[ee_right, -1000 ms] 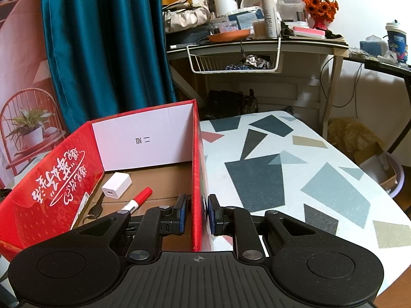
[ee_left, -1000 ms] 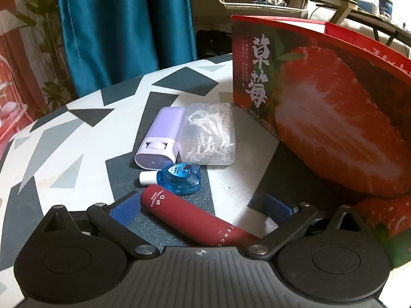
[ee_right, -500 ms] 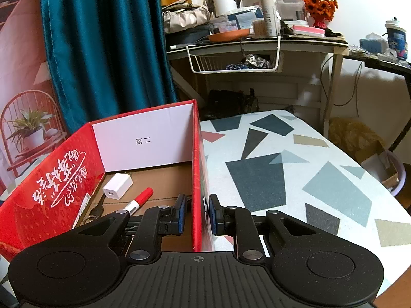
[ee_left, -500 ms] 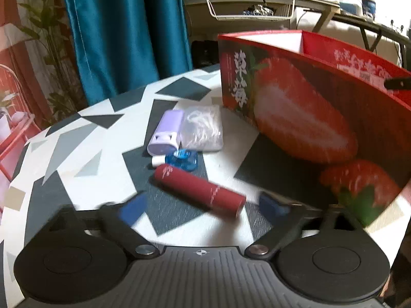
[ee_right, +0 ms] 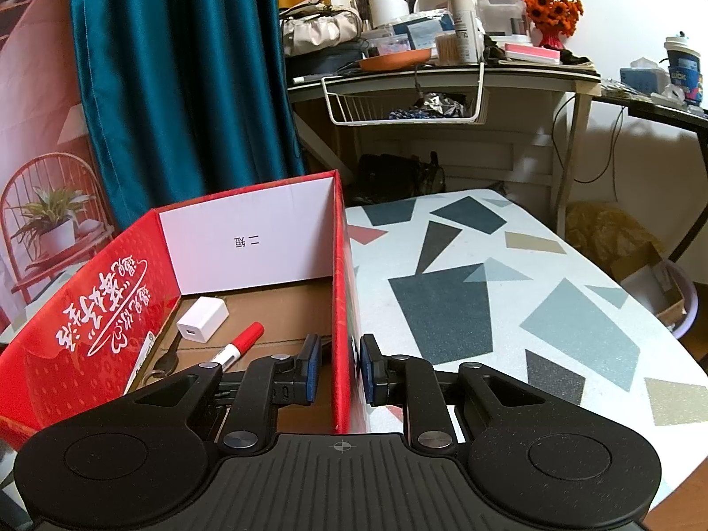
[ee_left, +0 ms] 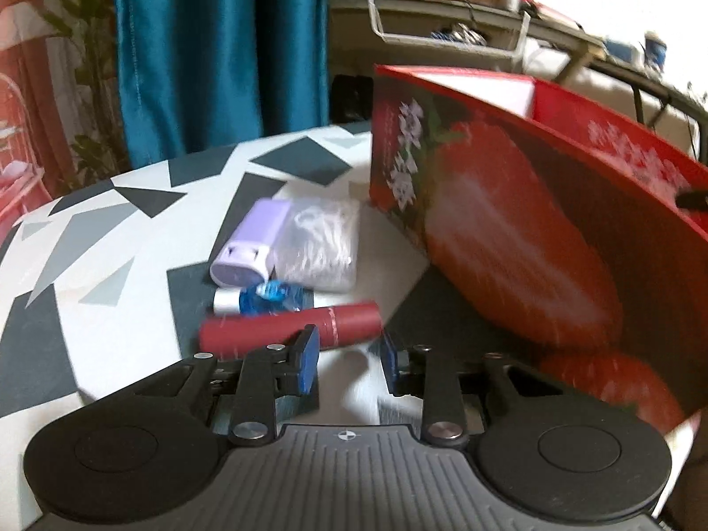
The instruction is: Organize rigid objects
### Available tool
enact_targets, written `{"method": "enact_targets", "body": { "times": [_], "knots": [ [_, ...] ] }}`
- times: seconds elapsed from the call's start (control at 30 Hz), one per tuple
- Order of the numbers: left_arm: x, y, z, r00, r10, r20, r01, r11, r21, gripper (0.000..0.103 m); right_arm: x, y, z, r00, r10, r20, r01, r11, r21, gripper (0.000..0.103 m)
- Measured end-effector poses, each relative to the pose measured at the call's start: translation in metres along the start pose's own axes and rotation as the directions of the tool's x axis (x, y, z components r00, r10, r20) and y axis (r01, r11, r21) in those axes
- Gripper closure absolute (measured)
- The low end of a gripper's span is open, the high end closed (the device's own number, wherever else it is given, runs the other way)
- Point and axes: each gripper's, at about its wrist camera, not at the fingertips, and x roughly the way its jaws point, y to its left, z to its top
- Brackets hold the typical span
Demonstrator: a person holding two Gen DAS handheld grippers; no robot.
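Left wrist view first: the left gripper (ee_left: 349, 356) has just been narrowing its jaws, and they now stand only a little apart with nothing between the blue pads. The dark red tube (ee_left: 290, 332) lies crosswise on the tabletop (ee_left: 115, 230) just beyond the tips, its left part behind the left pad, ungripped. Past it sits a small blue bottle (ee_left: 265, 298), then a lilac case (ee_left: 252, 243) and a clear packet of floss picks (ee_left: 321, 243) side by side. Off to the right of the jaws stands the strawberry box (ee_left: 509, 221), well clear of the tube. The picture is blurred.

Over on the right wrist view, the right gripper (ee_right: 338, 369) straddles the red wall of that box (ee_right: 340, 287), jaws closed nearly together on the cardboard, one pad inside, one outside. Inside the box, left of the jaws, lie a white charger (ee_right: 201, 318) and a red marker (ee_right: 241, 345).
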Motion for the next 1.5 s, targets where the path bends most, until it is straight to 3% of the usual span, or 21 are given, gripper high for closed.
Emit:
{"method": "enact_targets", "body": {
  "times": [0.1, 0.17, 0.27, 0.47, 0.57, 0.77, 1.13, 1.4, 1.5],
  "knots": [
    [0.007, -0.001, 0.005, 1.0, 0.018, 0.005, -0.018, 1.0, -0.012, 0.065, 0.0, 0.001, 0.0, 1.0, -0.002, -0.004, 0.002, 1.0, -0.005, 0.084],
    [0.006, -0.003, 0.007, 0.999, 0.051, -0.007, -0.051, 0.999, 0.003, 0.039, 0.0, 0.001, 0.0, 1.0, -0.001, -0.005, 0.001, 1.0, -0.007, 0.084],
    [-0.005, 0.0, 0.005, 0.996, 0.087, 0.001, -0.087, 0.996, -0.018, 0.012, 0.0, 0.001, 0.0, 1.0, 0.0, -0.003, 0.0, 1.0, -0.005, 0.084],
    [-0.014, 0.015, 0.005, 0.993, 0.119, -0.014, -0.12, 0.982, -0.144, 0.003, 0.001, 0.003, 0.0, 1.0, 0.001, -0.004, -0.001, 1.0, -0.006, 0.08],
    [-0.002, 0.021, 0.01, 0.983, 0.173, -0.061, -0.182, 0.96, -0.214, 0.0, 0.002, 0.004, 0.0, 1.0, 0.002, -0.005, -0.002, 1.0, -0.008, 0.079],
    [0.019, 0.027, 0.02, 0.975, 0.183, -0.122, -0.214, 0.917, -0.337, 0.0, 0.003, 0.004, 0.0, 1.0, 0.005, -0.004, -0.006, 1.0, -0.012, 0.079],
    [0.034, 0.026, 0.026, 0.963, 0.207, -0.171, -0.26, 0.878, -0.403, 0.0, 0.003, 0.004, 0.0, 1.0, 0.006, -0.003, -0.006, 1.0, -0.012, 0.078],
    [0.039, 0.014, 0.028, 0.939, 0.273, -0.209, -0.332, 0.88, -0.341, 0.0, 0.003, 0.004, 0.0, 1.0, 0.006, -0.003, -0.006, 1.0, -0.011, 0.078],
    [0.038, 0.011, 0.026, 0.938, 0.281, -0.204, -0.335, 0.888, -0.314, 0.0, 0.003, 0.004, 0.0, 1.0, 0.007, -0.003, -0.007, 1.0, -0.011, 0.078]
  ]
}}
